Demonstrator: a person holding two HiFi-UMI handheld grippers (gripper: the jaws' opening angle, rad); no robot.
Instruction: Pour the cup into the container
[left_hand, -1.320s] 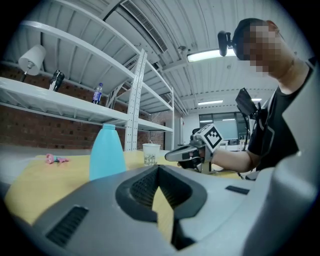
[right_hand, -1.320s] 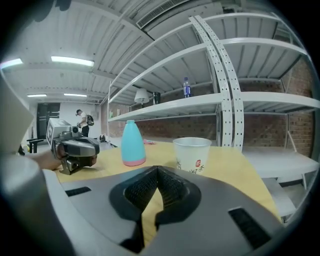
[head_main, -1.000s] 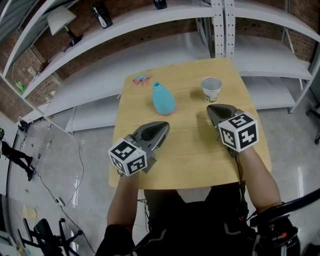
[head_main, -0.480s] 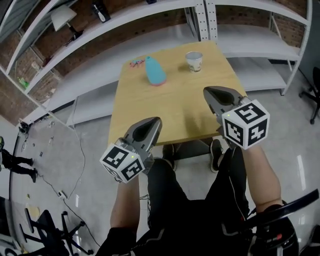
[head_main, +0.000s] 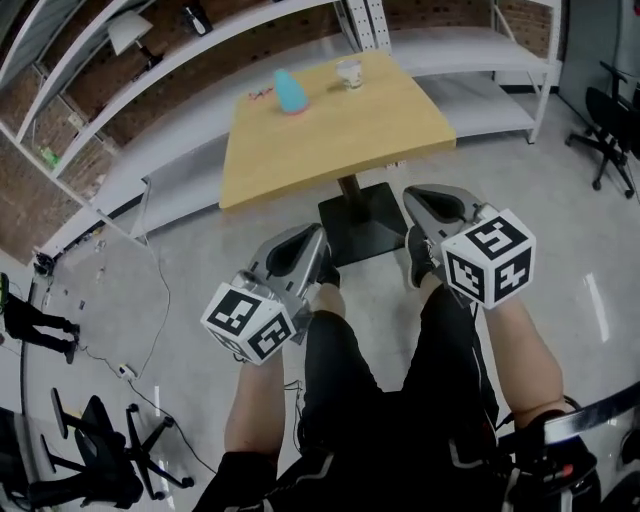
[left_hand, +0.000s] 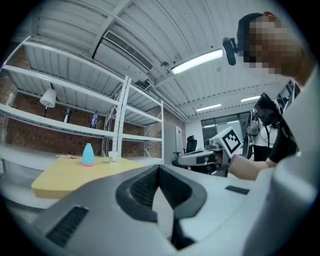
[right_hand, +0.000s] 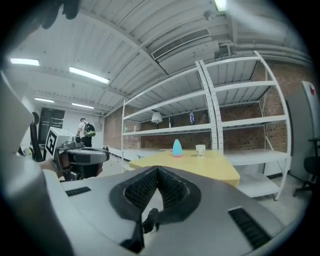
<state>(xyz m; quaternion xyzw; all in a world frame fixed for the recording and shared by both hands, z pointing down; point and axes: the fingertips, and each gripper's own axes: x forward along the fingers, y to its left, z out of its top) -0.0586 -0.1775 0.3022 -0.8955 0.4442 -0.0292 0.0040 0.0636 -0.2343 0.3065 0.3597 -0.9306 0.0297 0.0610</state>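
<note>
The white paper cup (head_main: 348, 72) and the light-blue bottle-shaped container (head_main: 291, 92) stand near the far edge of the wooden table (head_main: 330, 130), well ahead of both grippers. My left gripper (head_main: 318, 236) and right gripper (head_main: 412, 196) hang over my legs and the floor, short of the table, both shut and empty. In the left gripper view the container (left_hand: 88, 155) and cup (left_hand: 113, 156) show small beyond the shut left gripper (left_hand: 159, 167). The right gripper view shows the container (right_hand: 177, 148) and cup (right_hand: 200, 149) past the shut right gripper (right_hand: 158, 170).
White metal shelving (head_main: 200, 55) runs behind the table, with a lamp (head_main: 128, 32) on it. The table's black base plate (head_main: 362, 215) sits on the floor by my feet. Office chairs stand at the right (head_main: 605, 125) and lower left (head_main: 110, 470). A small pink item (head_main: 262, 93) lies beside the container.
Both grippers have pulled back off the table and now hang over the floor and my legs. The table, cup and container have receded toward the top of the head view.
</note>
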